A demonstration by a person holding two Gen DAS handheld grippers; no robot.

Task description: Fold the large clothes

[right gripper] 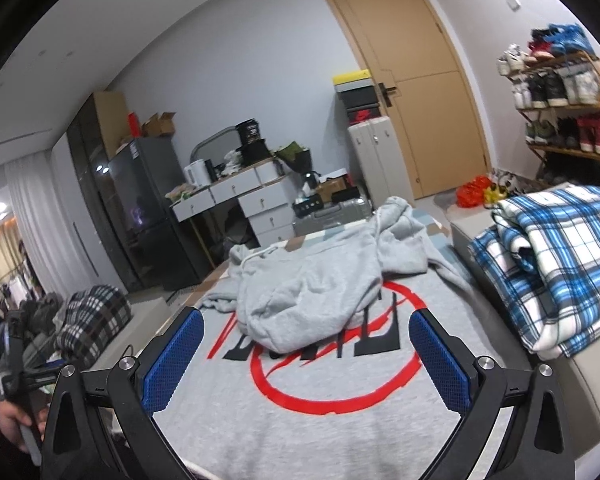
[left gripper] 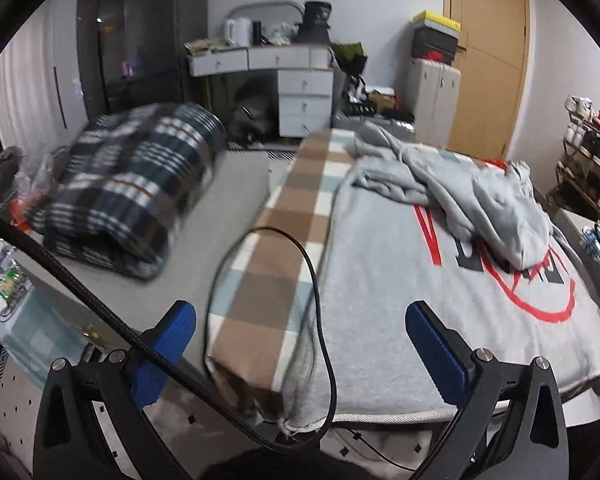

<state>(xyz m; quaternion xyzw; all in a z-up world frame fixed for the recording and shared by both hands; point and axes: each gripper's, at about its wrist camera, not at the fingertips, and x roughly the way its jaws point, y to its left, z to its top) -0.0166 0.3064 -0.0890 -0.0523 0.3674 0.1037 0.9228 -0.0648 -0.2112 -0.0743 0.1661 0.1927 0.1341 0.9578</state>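
A large grey hoodie (left gripper: 400,272) (right gripper: 312,408) with a red and black print lies front-up on a checked blanket (left gripper: 276,248). Its hood and sleeves (left gripper: 460,196) (right gripper: 308,292) are bunched in a heap over the far half of the print. In the left wrist view my left gripper (left gripper: 298,322) hangs open above the near left edge of the hoodie, nothing between its blue pads. In the right wrist view my right gripper (right gripper: 306,332) is open too, hovering over the near part of the print, short of the heap.
A folded dark plaid garment (left gripper: 124,192) (right gripper: 92,320) lies to the left, a folded blue plaid one (right gripper: 556,260) to the right. A black cable (left gripper: 316,300) loops over the blanket. Desk drawers (left gripper: 304,96), a door (right gripper: 412,92) and a shoe rack (right gripper: 560,100) stand beyond. A hand (right gripper: 14,420) shows at lower left.
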